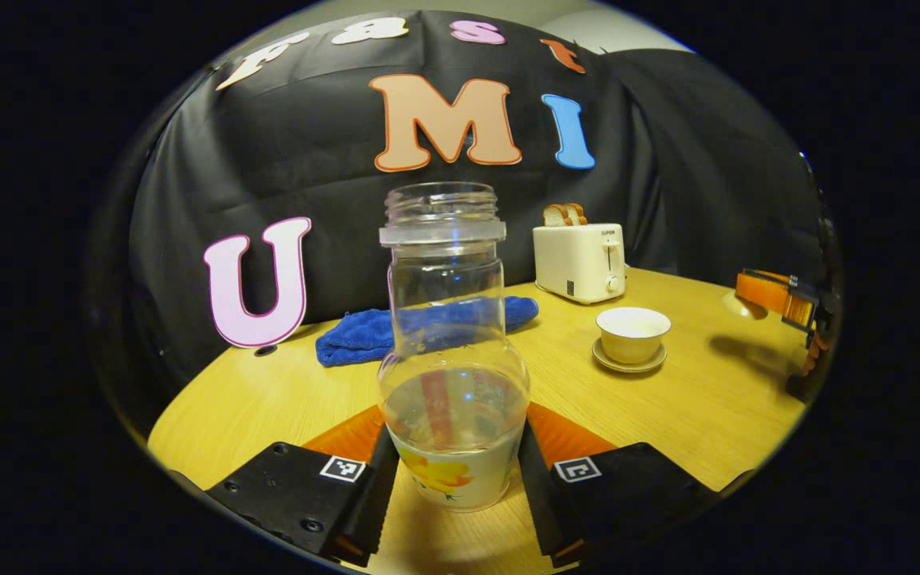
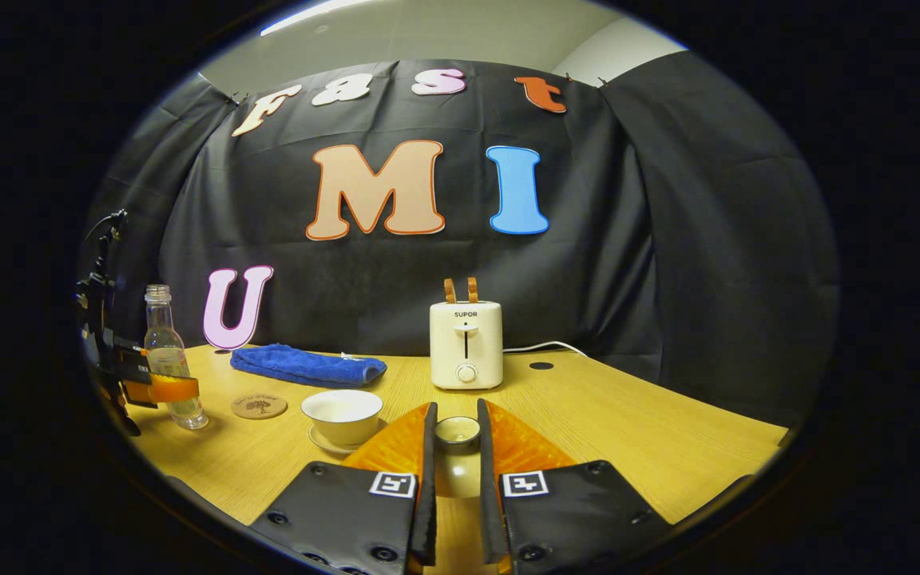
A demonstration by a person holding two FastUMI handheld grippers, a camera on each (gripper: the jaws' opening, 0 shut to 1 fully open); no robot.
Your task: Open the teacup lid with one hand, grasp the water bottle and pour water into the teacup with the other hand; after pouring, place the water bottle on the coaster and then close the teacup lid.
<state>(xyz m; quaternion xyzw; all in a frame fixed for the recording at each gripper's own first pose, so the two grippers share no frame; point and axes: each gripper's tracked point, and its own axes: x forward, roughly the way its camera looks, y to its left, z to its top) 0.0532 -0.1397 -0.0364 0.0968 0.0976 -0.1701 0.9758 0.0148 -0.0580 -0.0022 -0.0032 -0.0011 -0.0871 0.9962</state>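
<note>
Two grippers level: left gripper [image 1: 454, 471] clamps water bottle [image 1: 452, 351] upright; right gripper [image 2: 457, 459] pinches teacup lid [image 2: 458, 431].

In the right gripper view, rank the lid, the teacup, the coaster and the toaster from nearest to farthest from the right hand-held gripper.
From the right hand-held gripper:
1. Lid, between its fingers.
2. Teacup, just to the left, on its saucer.
3. Coaster, farther left, beside the water bottle.
4. Toaster, straight ahead by the wall.
Coaster and toaster are close to call.
</note>
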